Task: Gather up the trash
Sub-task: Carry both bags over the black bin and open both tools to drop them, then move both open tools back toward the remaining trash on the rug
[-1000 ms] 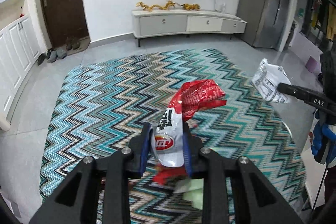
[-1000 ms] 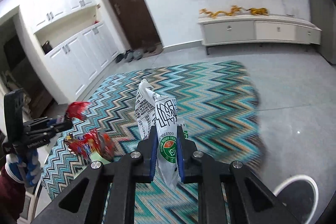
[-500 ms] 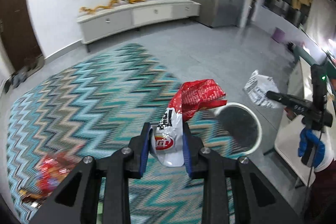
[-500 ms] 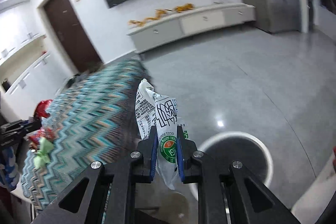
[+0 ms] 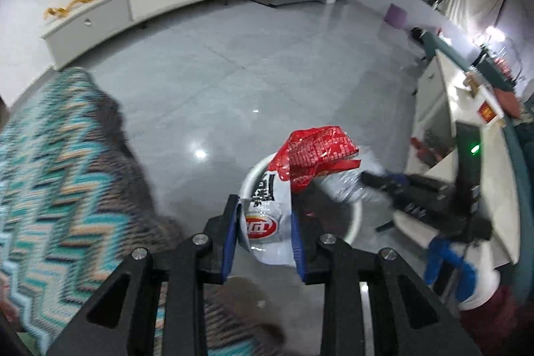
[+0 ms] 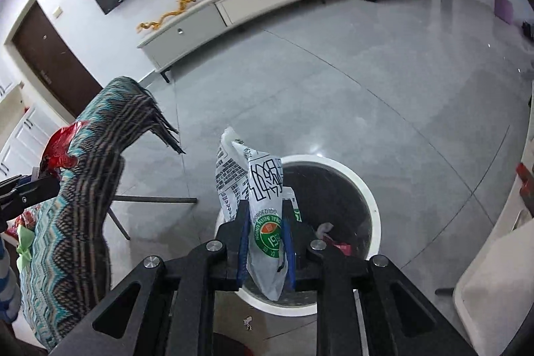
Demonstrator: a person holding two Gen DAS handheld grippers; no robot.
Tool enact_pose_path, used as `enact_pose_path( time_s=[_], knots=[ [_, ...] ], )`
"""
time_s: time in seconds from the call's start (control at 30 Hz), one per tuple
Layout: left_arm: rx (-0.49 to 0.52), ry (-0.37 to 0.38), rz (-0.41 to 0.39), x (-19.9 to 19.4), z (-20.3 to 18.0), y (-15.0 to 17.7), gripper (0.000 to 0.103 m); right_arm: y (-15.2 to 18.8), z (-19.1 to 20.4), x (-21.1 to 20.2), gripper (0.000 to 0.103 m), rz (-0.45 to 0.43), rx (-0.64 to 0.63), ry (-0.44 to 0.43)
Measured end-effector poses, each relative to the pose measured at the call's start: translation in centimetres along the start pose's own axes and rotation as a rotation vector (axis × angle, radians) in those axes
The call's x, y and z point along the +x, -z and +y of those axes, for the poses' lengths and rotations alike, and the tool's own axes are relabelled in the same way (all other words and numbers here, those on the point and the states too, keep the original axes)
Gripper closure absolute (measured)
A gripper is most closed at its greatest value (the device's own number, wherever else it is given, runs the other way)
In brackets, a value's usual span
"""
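The left gripper (image 5: pixel 264 236) is clenched on a red-and-white snack bag (image 5: pixel 267 216): its blue pads press the bag's white lower part from both sides, and the crumpled red top sticks out ahead of the fingertips. Just beyond and below that bag is the white-rimmed trash bin (image 5: pixel 253 175) on the grey floor, mostly hidden behind the bag. To the left of this gripper hangs the edge of a zigzag-patterned cloth (image 5: pixel 66 175). To its right, the other gripper reaches in over the bin with a pale wrapper that is too blurred to read.

In the right wrist view, the right gripper (image 6: pixel 265 242) has a white wrapper with black print and a green-and-orange seal (image 6: pixel 267 222) between its blue pads. Its jaws are opening, and a narrow gap shows on the right side of the wrapper, though the wrapper stays upright between them. The bin (image 6: pixel 367 189), dark inside with some scraps at the bottom, lies directly below and just ahead of the fingertips. Left of this gripper, the zigzag cloth (image 6: pixel 86 189) drapes down with its fringe.
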State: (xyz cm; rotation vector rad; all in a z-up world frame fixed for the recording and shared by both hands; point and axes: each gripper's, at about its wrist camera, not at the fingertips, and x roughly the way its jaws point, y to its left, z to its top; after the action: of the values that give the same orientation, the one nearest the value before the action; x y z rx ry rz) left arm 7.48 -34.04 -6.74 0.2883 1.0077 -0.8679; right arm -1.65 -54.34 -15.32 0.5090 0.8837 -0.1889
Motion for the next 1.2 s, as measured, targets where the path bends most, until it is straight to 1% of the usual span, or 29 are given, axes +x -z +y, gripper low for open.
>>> enact_pose_path(
  time_s=[0.03, 0.07, 0.1, 0.13, 0.17, 0.27, 0.33, 0.47, 0.57, 0.7, 0.9, 1.1, 1.2],
  knots=[
    [-0.007, 0.021, 0.008, 0.7, -0.4, -0.4, 0.073, 0.0, -0.5, 0.3, 0.076, 0.006, 0.010, 0.011],
    [-0.011, 0.037, 0.016, 1.3, -0.7, -0.7, 0.068, 0.0, -1.0, 0.5, 0.072, 0.008, 0.016, 0.015],
    [-0.015, 0.047, 0.020, 1.6, -1.0, -0.9, 0.063, 0.0, -1.5, 0.7, 0.065, 0.011, 0.027, 0.019],
    [-0.021, 0.058, 0.021, 2.1, -1.3, -1.1, 0.050, 0.0, -1.8, 0.8, 0.062, 0.011, 0.032, 0.021],
    [-0.029, 0.074, 0.017, 2.4, -1.7, -1.3, 0.042, 0.1, -1.9, 0.8, 0.062, 0.011, 0.036, 0.022],
    [-0.054, 0.122, 0.021, 2.7, -2.0, -1.5, 0.042, 0.2, -2.3, 0.6, 0.061, 0.009, 0.047, 0.026],
    [-0.054, 0.127, 0.020, 2.7, -2.2, -1.5, 0.042, 0.2, -2.4, 0.2, 0.060, 0.004, 0.054, 0.026],
    [-0.054, 0.108, 0.003, 1.5, -1.6, -0.7, 0.042, 0.0, -2.0, -0.5, 0.060, -0.010, 0.062, 0.018],
    [-0.060, 0.070, -0.021, -0.1, -0.6, 0.1, 0.042, -0.2, -0.9, -1.3, 0.060, -0.025, 0.047, -0.001],
    [-0.060, 0.012, -0.060, -2.8, 0.7, 1.6, 0.042, -0.3, 1.7, -2.8, 0.060, -0.053, 0.001, -0.040],
    [-0.080, -0.041, -0.108, -6.7, 2.8, 4.5, 0.042, -0.6, 6.3, -4.9, 0.060, -0.095, -0.071, -0.092],
    [-0.111, -0.107, -0.160, -10.6, 5.6, 7.7, 0.042, -0.8, 11.4, -6.0, 0.060, -0.108, -0.156, -0.136],
    [-0.143, -0.138, -0.186, -12.5, 7.4, 9.2, 0.042, -0.7, 14.5, -6.3, 0.060, -0.107, -0.209, -0.160]
  ],
)
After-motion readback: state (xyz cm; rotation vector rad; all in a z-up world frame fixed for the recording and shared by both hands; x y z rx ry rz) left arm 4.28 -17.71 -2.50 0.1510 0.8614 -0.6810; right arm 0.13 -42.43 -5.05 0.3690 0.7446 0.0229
